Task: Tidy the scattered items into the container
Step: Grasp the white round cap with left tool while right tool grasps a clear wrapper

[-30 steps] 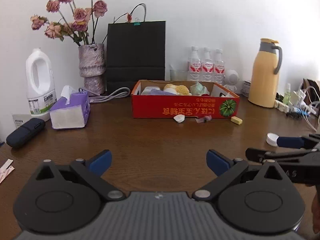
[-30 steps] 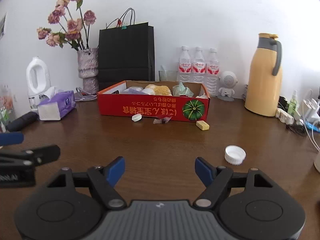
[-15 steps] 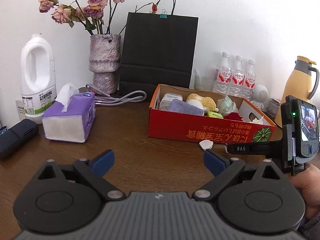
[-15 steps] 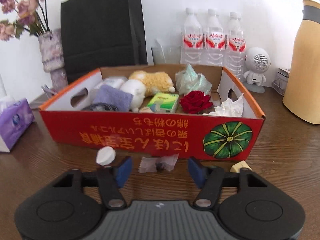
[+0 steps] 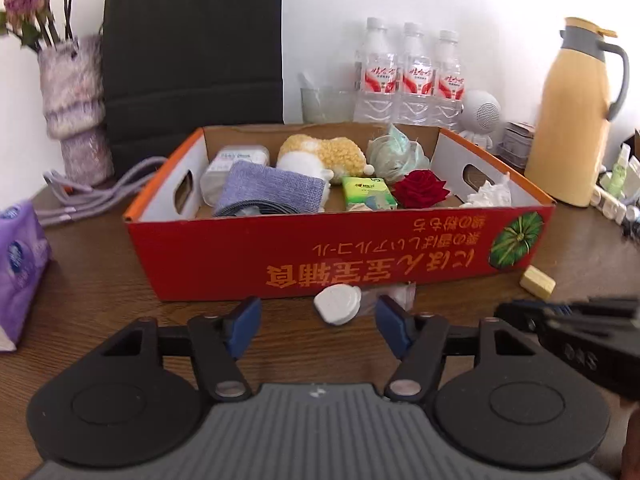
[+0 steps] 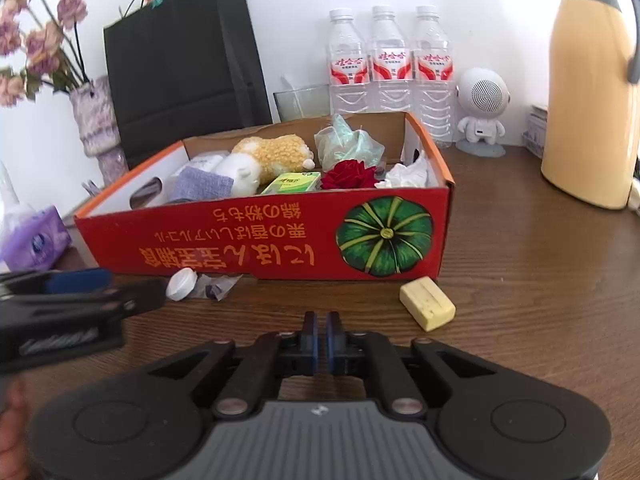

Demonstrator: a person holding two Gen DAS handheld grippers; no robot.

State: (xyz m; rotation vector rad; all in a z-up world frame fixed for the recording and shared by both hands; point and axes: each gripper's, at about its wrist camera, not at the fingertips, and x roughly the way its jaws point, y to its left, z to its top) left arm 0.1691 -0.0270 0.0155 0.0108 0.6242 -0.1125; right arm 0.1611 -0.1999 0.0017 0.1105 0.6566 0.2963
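The red cardboard box [image 5: 320, 248] [image 6: 240, 236] holds a plush toy, a cloth, a red rose and other items. On the table against its front wall lie a white cap-like piece [image 5: 338, 303] [image 6: 182, 284], a clear wrapper [image 5: 396, 294] [image 6: 216, 286] and a yellow block [image 5: 538, 280] [image 6: 427, 307]. My left gripper [image 5: 319, 326] [image 6: 132, 286] is closing, with the white piece just ahead between its tips and untouched. My right gripper [image 6: 322, 340] [image 5: 520, 312] is closing too, its pads almost together with nothing between them, left of the yellow block.
A black paper bag [image 5: 192, 52], a vase of dried flowers [image 5: 74, 108], water bottles [image 5: 412, 72] and a small white robot speaker [image 6: 482, 112] stand behind the box. A yellow thermos [image 5: 576, 120] is at the right. A purple tissue pack [image 5: 20, 264] is at the left.
Both grippers have moved in close to the box's front wall. The right jaws went from wide to nearly together. The left jaws narrowed around the white piece.
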